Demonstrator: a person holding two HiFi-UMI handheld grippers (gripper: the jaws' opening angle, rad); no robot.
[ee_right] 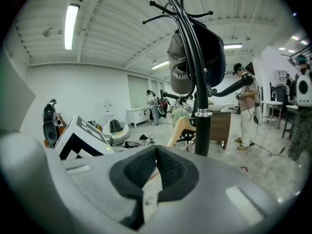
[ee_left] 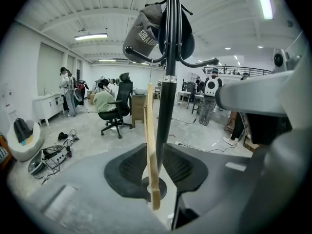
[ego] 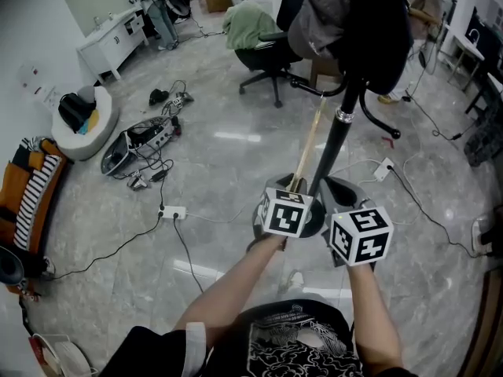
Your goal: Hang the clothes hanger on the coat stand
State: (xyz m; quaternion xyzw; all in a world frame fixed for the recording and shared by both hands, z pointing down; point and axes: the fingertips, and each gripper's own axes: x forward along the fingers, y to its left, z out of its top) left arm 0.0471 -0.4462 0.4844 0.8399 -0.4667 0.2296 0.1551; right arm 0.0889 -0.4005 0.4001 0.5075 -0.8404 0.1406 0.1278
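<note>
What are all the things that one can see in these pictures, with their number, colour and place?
hanger: one, pale wood, upright beside the stand's pole
coat stand: one, black, in front of the person
grey cap: one, grey, on the stand
dark cap: one, dark, on the stand
office chair: one, black, behind the stand
garment: one, green, over the chair
power strip: one, white, floor at left
left claw: grey, shut on the hanger
right claw: grey, shut, empty

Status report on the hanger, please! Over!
Left gripper shut on wooden hanger. Right gripper shut, empty. Hanger beside coat stand, not hung. Caps occupy stand.
</note>
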